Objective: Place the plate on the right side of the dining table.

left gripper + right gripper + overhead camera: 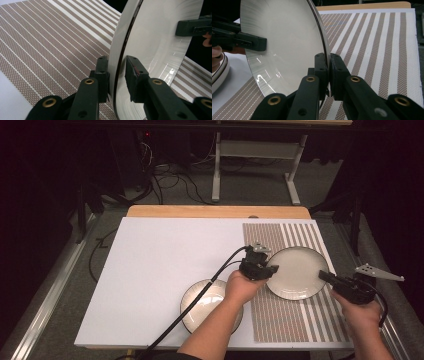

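Observation:
A pale plate with a dark rim (297,270) lies over the striped placemat (280,315), and I cannot tell whether it rests on it. My left gripper (272,269) straddles its left rim. In the left gripper view the jaws (117,62) stand on either side of the rim (120,45), with a gap between the inner pad and the plate. My right gripper (322,276) is on the right rim. In the right gripper view its pads (327,58) are pressed onto the rim of the plate (284,45).
A second, similar plate (202,302) sits on the white board (165,265) near the front edge, partly under my left forearm. The wooden table edge (215,211) runs along the back. Cables and a table frame lie on the floor beyond.

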`<state>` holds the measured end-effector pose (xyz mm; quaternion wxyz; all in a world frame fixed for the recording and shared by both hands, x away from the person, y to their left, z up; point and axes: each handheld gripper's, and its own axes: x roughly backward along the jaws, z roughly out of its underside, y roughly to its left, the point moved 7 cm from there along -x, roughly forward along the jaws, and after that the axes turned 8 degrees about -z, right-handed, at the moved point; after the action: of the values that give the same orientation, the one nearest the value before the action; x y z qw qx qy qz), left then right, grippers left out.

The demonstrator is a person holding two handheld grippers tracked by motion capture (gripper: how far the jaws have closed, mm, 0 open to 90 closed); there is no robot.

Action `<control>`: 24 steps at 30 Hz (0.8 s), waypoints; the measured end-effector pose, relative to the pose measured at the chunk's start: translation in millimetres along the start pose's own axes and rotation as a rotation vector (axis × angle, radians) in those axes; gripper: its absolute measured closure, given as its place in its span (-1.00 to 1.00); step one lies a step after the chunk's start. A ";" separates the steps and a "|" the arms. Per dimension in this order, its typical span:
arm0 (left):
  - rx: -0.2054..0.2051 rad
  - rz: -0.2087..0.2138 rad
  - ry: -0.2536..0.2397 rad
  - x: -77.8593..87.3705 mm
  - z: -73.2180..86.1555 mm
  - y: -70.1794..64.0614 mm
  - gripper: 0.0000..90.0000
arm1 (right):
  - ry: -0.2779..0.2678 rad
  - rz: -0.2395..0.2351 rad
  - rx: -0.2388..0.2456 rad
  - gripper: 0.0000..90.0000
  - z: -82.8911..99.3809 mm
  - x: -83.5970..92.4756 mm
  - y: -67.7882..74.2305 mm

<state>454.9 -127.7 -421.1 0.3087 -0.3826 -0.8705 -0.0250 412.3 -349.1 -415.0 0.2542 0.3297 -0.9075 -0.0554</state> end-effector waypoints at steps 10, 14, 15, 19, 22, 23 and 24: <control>0.001 -0.017 0.024 -5.4 0.4 4.4 0.59 | 0.007 0.022 0.008 0.95 0.8 -5.4 -1.3; -0.006 -0.031 0.028 -8.3 -1.7 3.4 0.58 | 0.006 0.026 0.009 0.95 1.3 -4.6 -3.3; -0.013 -0.046 0.030 -9.2 -2.5 4.1 0.57 | 0.007 0.028 0.009 0.95 1.5 -4.7 -3.6; -0.017 -0.083 0.017 -8.4 -4.4 4.7 0.53 | 0.014 0.040 0.011 0.95 2.2 -4.9 -4.3; 0.004 -0.076 -0.018 0.5 -7.6 8.2 0.31 | 0.014 0.036 0.001 0.95 2.9 -4.4 -5.6; 0.009 -0.075 -0.028 4.7 -7.9 9.9 0.27 | 0.014 0.033 0.000 0.95 3.2 -4.2 -5.8; 0.010 -0.077 -0.034 9.0 -7.6 12.1 0.19 | 0.014 0.032 0.001 0.95 3.3 -4.1 -6.3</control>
<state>462.4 -115.4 -412.2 0.2944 -0.3477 -0.8898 -0.0259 417.0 -351.7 -421.3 0.2613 0.3155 -0.9110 -0.0484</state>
